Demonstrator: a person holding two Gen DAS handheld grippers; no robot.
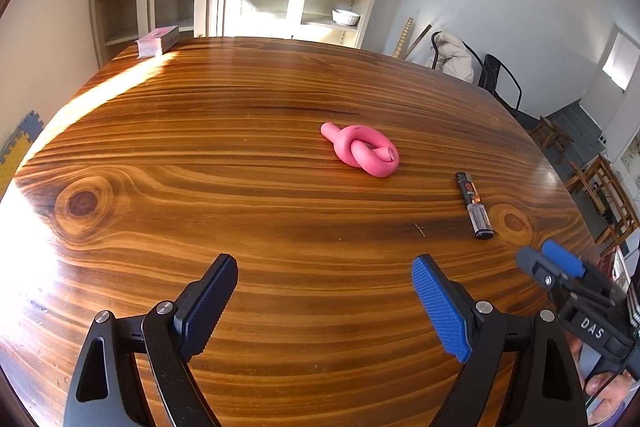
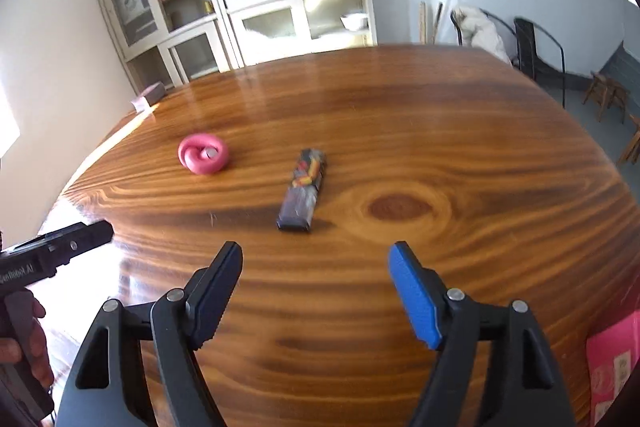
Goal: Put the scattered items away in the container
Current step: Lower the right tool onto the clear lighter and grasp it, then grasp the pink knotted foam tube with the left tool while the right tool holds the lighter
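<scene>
Right wrist view: pink box edge, contents unseen.

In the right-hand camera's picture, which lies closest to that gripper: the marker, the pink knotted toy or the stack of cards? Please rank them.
From the right gripper, nearest first:
1. Marker, just ahead, near the middle.
2. Pink knotted toy, farther out, to the left.
3. Stack of cards, at the table's far left corner.

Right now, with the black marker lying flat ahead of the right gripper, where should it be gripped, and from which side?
Grip the black marker across its mid-barrel, from above and the near side. It lies flat on the table, its length pointing away from the open right gripper, so the fingers would straddle its narrow width. Its sides are clear; the pink knot lies apart, to its left.
</scene>
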